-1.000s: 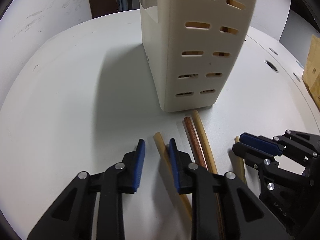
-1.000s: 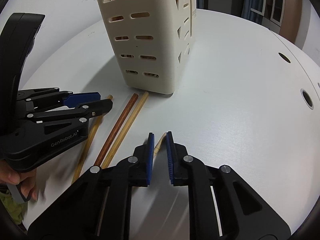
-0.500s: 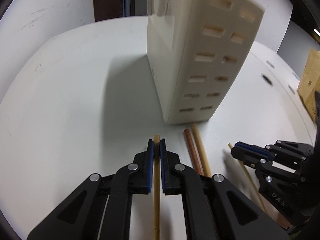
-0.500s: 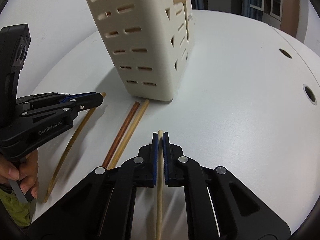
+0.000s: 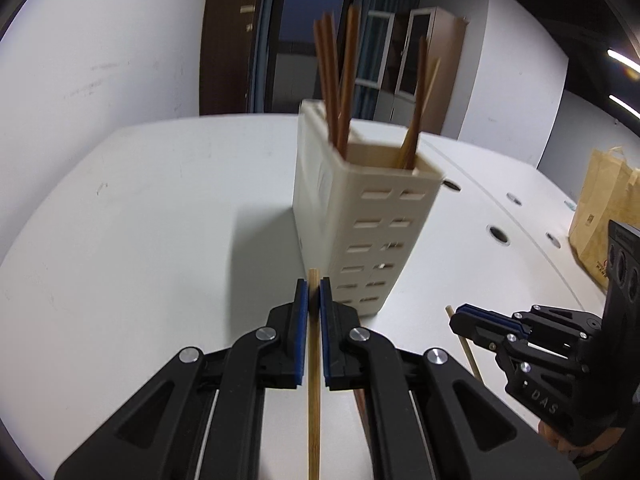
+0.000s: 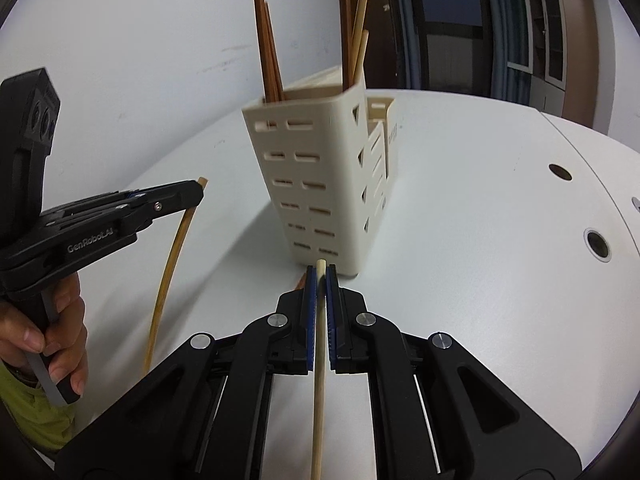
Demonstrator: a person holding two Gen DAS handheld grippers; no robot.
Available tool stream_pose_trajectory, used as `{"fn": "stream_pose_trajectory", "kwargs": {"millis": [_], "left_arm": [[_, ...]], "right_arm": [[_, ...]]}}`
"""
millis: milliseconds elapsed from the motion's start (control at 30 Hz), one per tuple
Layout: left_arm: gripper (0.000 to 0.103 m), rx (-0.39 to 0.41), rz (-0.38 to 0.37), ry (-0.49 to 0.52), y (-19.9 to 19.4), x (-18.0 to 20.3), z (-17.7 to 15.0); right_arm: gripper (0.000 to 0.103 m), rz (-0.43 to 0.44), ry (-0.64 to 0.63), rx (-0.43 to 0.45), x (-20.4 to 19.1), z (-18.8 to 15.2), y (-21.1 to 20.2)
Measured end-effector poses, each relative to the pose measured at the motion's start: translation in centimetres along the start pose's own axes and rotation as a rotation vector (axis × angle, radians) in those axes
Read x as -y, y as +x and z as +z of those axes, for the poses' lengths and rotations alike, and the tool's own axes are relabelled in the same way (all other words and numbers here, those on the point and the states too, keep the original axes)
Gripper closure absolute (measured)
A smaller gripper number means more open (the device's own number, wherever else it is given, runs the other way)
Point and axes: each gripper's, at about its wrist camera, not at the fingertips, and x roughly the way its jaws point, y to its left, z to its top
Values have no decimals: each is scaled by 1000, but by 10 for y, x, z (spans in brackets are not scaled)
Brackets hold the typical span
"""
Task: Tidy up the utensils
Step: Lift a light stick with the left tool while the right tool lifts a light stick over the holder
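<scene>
A cream slotted utensil holder (image 5: 360,224) stands on the white table (image 5: 140,240) with several brown and pale chopsticks (image 5: 340,80) upright in it. It also shows in the right wrist view (image 6: 320,184). My left gripper (image 5: 314,292) is shut on a pale bamboo chopstick (image 5: 313,392), lifted above the table just short of the holder. My right gripper (image 6: 320,276) is shut on another pale chopstick (image 6: 319,380), also lifted, close to the holder's base. The left gripper (image 6: 196,194) with its chopstick (image 6: 170,264) shows at the left of the right wrist view.
A reddish chopstick end (image 6: 300,282) lies on the table under my right gripper. A brown paper bag (image 5: 600,216) stands at the far right. Round cable holes (image 6: 596,242) sit in the table on the right.
Both grippers closed on a chopstick each and rose off the table. The views tilted up, so the holder's top and the chopsticks in it now show.
</scene>
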Motion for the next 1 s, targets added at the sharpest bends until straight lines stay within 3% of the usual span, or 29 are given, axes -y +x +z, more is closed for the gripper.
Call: {"fn": "stream_pose_trajectory", "kwargs": {"millis": [467, 1000], "left_arm": [[97, 134, 0, -24, -47, 9, 21], [97, 265, 0, 60, -92, 35, 60]], "right_arm": [[99, 4, -17, 133, -4, 26, -28], [99, -7, -109, 264, -29, 72, -62]]}}
